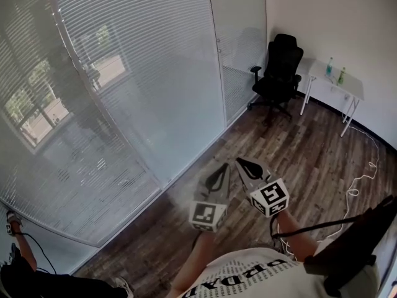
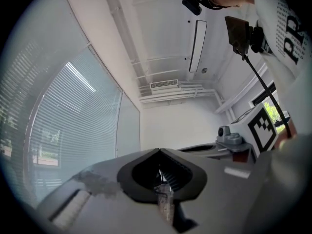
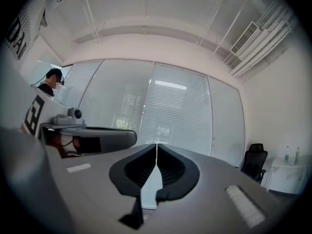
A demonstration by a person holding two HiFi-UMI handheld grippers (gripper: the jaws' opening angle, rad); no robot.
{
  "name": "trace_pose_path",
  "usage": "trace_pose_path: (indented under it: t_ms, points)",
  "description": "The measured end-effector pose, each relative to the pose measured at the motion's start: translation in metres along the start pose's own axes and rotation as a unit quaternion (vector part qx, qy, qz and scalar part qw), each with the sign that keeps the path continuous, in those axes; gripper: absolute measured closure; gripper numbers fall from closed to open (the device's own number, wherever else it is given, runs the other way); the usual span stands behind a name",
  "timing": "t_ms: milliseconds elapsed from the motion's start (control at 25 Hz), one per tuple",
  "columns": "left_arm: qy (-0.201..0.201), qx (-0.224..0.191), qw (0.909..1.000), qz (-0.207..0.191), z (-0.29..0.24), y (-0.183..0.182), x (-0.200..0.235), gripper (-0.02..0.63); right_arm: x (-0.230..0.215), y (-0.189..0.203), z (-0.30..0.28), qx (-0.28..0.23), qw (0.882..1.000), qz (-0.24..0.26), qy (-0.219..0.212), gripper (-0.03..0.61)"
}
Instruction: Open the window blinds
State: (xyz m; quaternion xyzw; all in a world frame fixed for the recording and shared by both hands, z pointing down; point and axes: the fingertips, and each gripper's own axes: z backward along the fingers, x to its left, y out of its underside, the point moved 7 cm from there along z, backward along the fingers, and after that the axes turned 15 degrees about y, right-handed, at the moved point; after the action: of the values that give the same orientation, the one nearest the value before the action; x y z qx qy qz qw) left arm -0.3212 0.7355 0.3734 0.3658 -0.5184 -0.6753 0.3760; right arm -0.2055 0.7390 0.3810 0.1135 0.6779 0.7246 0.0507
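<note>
Bare wooden floor (image 1: 310,160) runs alongside the window blinds (image 1: 124,73), leaving a free path forward. An office chair (image 1: 279,73) and white table (image 1: 338,82) fill the far corner. A cable (image 1: 353,191) trails at right, and another person (image 1: 18,269) occupies the lower left.

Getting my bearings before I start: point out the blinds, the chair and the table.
blinds (image 1: 142,61), head view, middle of the slats.
chair (image 1: 285,54), head view, backrest.
table (image 1: 348,87), head view, bare top, right end.

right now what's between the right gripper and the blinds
Nothing stands there: in the head view only wood floor lies between the right gripper and the blinds. The right gripper view agrees.
</note>
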Motion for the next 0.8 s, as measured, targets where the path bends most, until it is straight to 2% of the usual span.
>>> trace_pose_path:
  t_ms: [280,400,600,800]
  points:
    - [0.014,0.033,0.9994,-0.006,-0.003,0.01,0.004,0.621,0.0,0.005,-0.007,0.01,1.0,0.01,-0.001,0.568]
    - [0.002,0.008,0.9999,0.006,-0.01,0.006,0.013,0.621,-0.003,0.004,-0.018,0.012,1.0,0.011,-0.008,0.568]
    - [0.005,0.048,0.9988,0.002,-0.028,0.023,0.019,0.621,-0.027,0.013,-0.033,0.017,1.0,0.005,-0.014,0.568]
    - [0.001,0.052,0.9986,0.007,-0.051,0.035,0.041,0.621,-0.049,0.023,-0.062,0.018,1.0,0.004,-0.017,0.567]
